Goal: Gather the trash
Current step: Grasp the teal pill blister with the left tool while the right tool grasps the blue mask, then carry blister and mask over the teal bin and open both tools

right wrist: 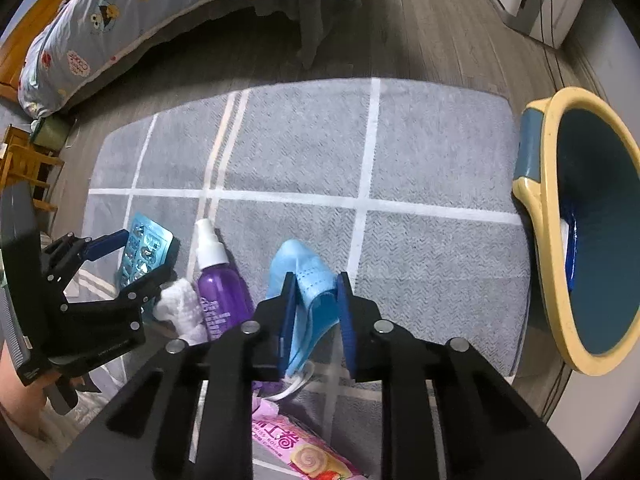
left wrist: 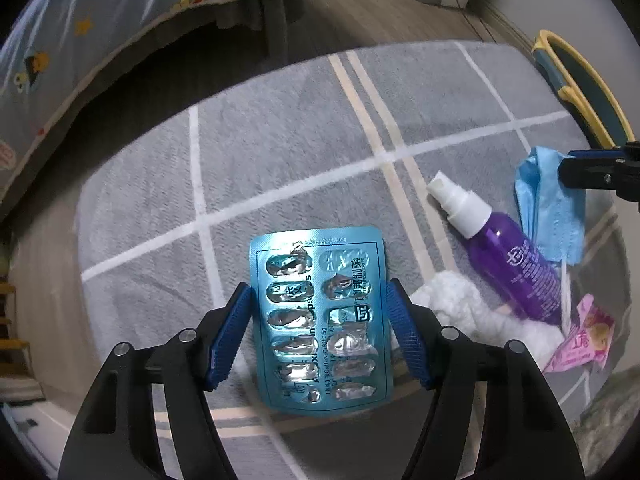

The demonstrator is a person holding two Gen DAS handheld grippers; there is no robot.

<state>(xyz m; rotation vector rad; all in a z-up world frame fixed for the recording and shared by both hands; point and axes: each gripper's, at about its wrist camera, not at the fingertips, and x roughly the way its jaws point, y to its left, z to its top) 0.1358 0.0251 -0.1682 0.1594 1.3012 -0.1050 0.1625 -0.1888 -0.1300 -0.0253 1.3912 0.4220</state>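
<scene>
Left gripper fingers clamp the blister pack by its thin side edges, lifted off the rug; the foil could bow and pop out. Right gripper fingers pinch the blue face mask, apparently by one fold, with its ear loop dangling; it may snag the purple spray bottle. The bin sits at the rug's right edge, so a long carry risks a drop.

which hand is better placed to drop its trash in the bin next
Right. The right gripper holds the face mask, and the bin lies just to its right. The left gripper, with the pill pack, sits farther away.
</scene>
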